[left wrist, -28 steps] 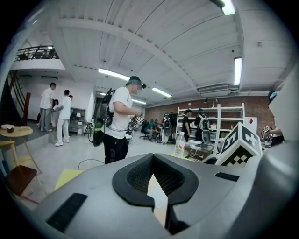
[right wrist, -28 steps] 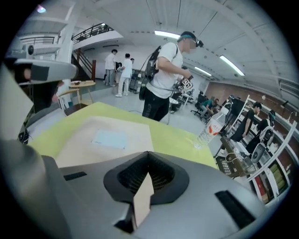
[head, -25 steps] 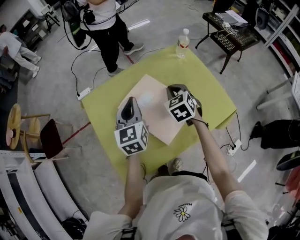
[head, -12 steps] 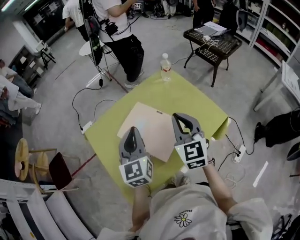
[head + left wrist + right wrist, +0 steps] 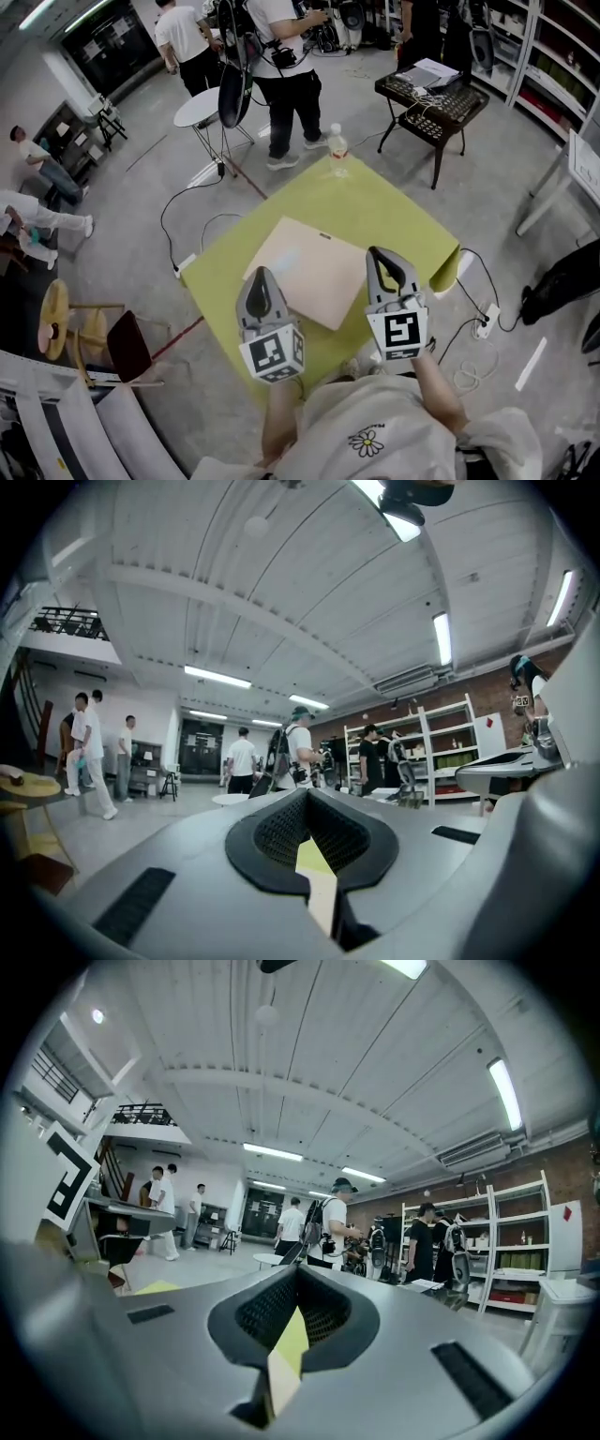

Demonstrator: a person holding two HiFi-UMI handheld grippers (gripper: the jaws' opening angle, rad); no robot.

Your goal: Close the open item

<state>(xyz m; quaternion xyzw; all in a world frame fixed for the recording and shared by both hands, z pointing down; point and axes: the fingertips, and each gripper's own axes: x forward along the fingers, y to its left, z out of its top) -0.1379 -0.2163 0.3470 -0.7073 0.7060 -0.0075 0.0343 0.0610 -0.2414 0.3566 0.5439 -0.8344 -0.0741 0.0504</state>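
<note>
Two empty grippers are hovering over a table with the flat item lying closed on it.
The yellow-green table [image 5: 394, 211] is carrying the beige flat item [image 5: 314, 267] at its middle, lying level, so the closing looks done. The left gripper [image 5: 261, 277] and right gripper [image 5: 381, 257] are pointing level above the near edge, jaws pressed together on nothing, probably backed off. A bottle [image 5: 337, 150] is standing at the far corner, its contents too small to tell.
</note>
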